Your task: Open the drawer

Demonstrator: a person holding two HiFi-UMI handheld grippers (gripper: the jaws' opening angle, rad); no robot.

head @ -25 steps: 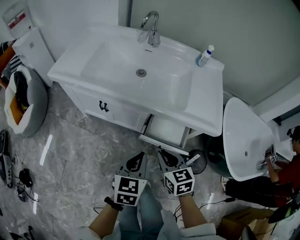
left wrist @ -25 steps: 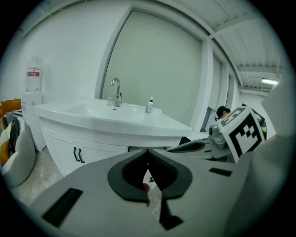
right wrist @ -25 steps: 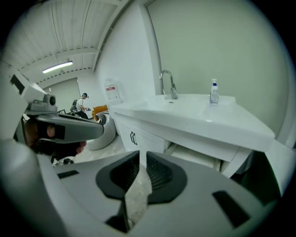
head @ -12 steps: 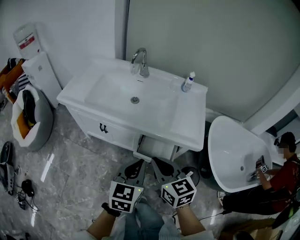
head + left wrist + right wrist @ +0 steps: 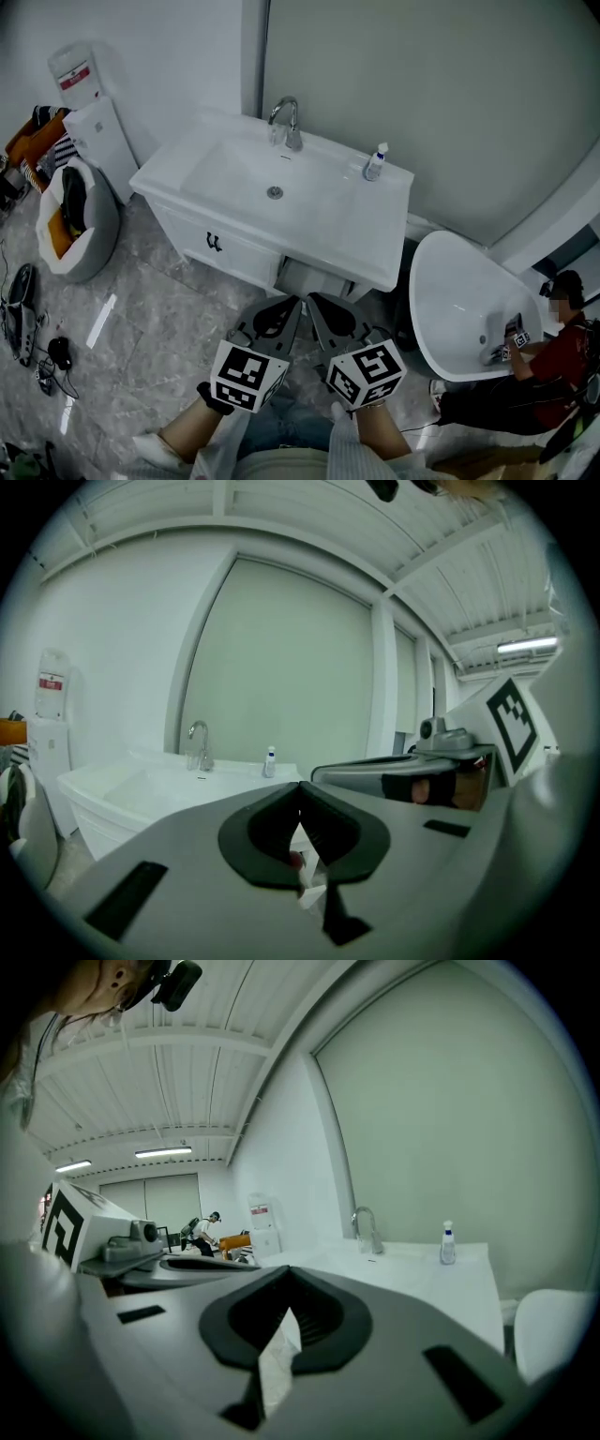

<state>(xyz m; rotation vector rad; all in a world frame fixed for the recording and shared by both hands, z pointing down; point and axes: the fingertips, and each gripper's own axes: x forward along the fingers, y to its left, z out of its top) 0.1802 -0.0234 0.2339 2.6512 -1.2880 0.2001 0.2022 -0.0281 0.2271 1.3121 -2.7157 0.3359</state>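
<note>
Head view: my left gripper (image 5: 291, 307) and right gripper (image 5: 319, 306) sit side by side at the bottom of the picture, each with its marker cube towards me. Both point at the vanity. The drawer (image 5: 309, 278) is under the counter (image 5: 375, 246), right of the dark cabinet handle (image 5: 214, 242). It stands partly pulled out towards me, open side up. Its long axis runs along the cabinet front, upper left to lower right in the picture. I count one drawer, one handle, one faucet (image 5: 286, 120), one bottle (image 5: 375, 161) and two grippers. A second white basin (image 5: 459, 309) stands to the right, with one person (image 5: 561, 349) beside it.

Left gripper view: the left gripper (image 5: 300, 787) is clenched, its jaw tips meeting, and it grasps nothing. It touches nothing. It looks out level over the counter, with the faucet and the bottle beyond. The right gripper shows alongside.

Right gripper view: the right gripper (image 5: 286, 1274) has just been closing, and its jaws now meet at the tips with nothing between them. It holds and touches nothing. The faucet and the bottle stand ahead on the counter, and the left gripper lies to its left.
</note>
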